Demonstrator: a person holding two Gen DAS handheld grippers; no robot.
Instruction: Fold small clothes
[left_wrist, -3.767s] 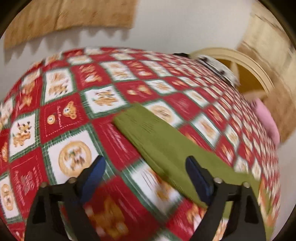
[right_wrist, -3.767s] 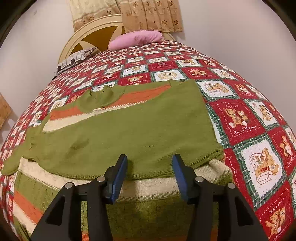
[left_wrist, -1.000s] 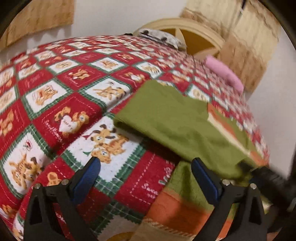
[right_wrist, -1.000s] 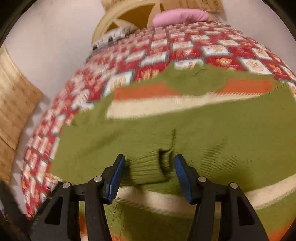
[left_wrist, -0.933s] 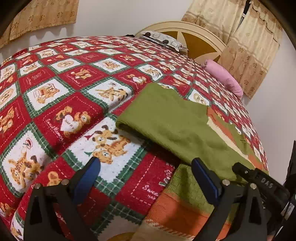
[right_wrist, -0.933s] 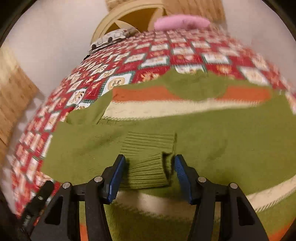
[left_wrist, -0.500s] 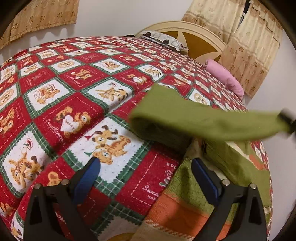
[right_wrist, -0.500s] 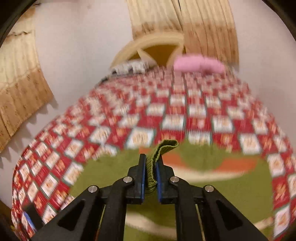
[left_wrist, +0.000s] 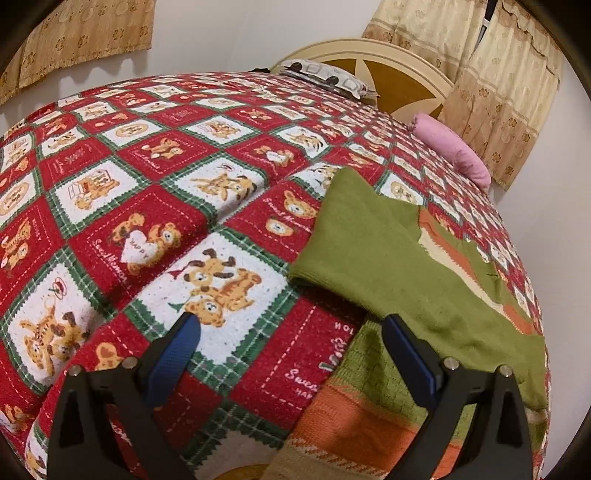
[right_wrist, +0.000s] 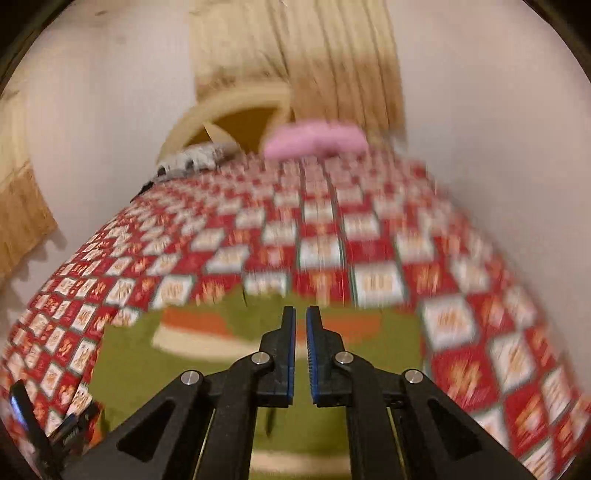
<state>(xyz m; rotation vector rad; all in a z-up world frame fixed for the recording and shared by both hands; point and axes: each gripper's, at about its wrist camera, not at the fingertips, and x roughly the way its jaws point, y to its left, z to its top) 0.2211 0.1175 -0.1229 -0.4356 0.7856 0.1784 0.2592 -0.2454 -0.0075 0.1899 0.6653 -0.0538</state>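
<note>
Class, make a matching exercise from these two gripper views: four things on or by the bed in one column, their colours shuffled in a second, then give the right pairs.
Things
1. sweater
2. small pillow
3. bedspread
4. headboard

Colours
A. pink
B. cream and brown
C. green with orange and cream stripes
D. red, white and green squares

Pairs: 1-C, 2-A, 3-D, 4-B

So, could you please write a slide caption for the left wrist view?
Open left gripper hovers over the teddy-bear quilt beside the partly folded green striped sweater.
</note>
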